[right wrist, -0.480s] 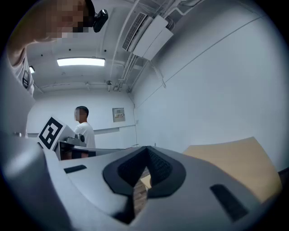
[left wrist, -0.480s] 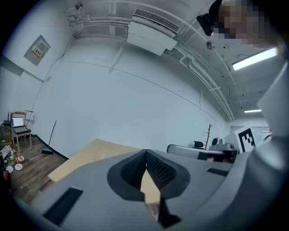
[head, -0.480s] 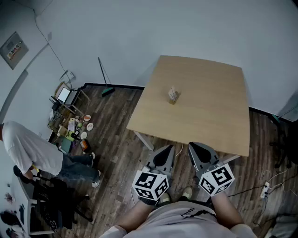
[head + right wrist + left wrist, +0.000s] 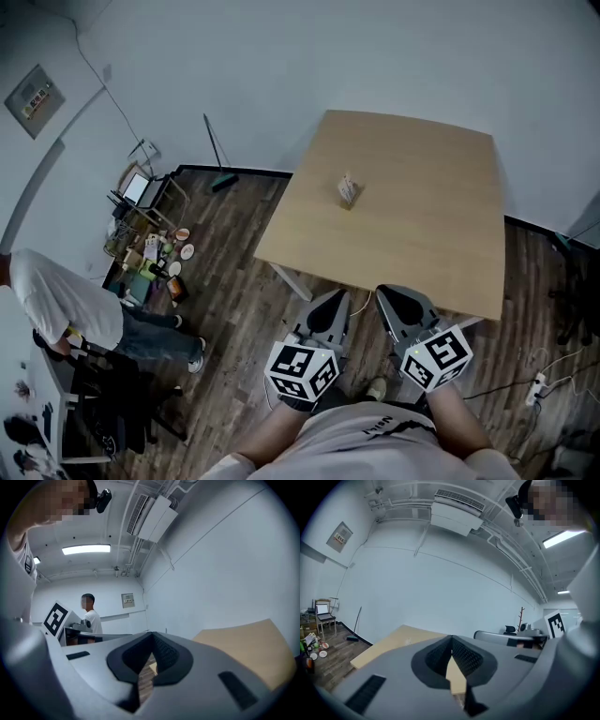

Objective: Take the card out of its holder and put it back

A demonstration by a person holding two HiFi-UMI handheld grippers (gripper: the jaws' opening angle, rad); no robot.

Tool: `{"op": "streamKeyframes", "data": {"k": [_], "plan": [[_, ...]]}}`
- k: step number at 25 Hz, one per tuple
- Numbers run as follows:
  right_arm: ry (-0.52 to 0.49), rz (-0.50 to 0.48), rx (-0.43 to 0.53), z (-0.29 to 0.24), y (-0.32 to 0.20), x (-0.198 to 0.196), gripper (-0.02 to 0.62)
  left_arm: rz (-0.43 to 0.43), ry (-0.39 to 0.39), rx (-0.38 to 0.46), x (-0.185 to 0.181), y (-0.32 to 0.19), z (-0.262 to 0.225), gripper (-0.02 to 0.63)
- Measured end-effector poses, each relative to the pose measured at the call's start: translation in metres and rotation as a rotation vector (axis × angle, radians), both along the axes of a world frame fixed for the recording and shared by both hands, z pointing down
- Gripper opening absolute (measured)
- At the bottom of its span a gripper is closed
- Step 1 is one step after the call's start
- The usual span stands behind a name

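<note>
A small card holder [image 4: 349,191] with a pale card standing in it sits on the light wooden table [image 4: 422,225], left of the table's middle. Both grippers hang close to my body, short of the table's near edge and well away from the holder. My left gripper [image 4: 339,300] is shut with nothing in it; in the left gripper view its jaws [image 4: 451,640] meet at the tips, with the holder [image 4: 408,641] a tiny speck far ahead on the table. My right gripper [image 4: 385,296] is also shut and empty, its tips [image 4: 151,638] meeting; the table [image 4: 248,644] lies to its right.
Dark wood plank floor [image 4: 234,281] surrounds the table. A person in a white shirt [image 4: 66,305] stands at the far left near clutter and a chair with a laptop [image 4: 139,192]. A broom [image 4: 216,155] leans on the wall. A power strip [image 4: 539,384] lies at right.
The grippers hold about the same place below the table's near edge. The head view has shifted slightly, and the person at the left sits a little lower in the picture.
</note>
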State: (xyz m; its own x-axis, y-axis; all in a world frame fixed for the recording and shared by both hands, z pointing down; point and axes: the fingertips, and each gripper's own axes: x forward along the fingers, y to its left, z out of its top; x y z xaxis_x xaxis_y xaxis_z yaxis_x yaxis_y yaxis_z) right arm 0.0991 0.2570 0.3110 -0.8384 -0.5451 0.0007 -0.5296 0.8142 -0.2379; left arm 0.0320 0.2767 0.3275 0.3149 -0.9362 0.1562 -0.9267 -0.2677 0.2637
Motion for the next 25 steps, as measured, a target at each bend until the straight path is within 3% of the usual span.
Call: {"op": "streamKeyframes", "data": {"k": [13,25], "plan": [[-0.040,0.005,-0.029,0.009,-0.031,-0.004,0.012,-0.028,-0.003,-0.034,-0.022,-0.034,0.016,0.014],[0.017,0.106,-0.018,0.018,-0.130,-0.060,0.012,0.046,-0.014,-0.040,-0.079,-0.146,0.035,0.014]]}}
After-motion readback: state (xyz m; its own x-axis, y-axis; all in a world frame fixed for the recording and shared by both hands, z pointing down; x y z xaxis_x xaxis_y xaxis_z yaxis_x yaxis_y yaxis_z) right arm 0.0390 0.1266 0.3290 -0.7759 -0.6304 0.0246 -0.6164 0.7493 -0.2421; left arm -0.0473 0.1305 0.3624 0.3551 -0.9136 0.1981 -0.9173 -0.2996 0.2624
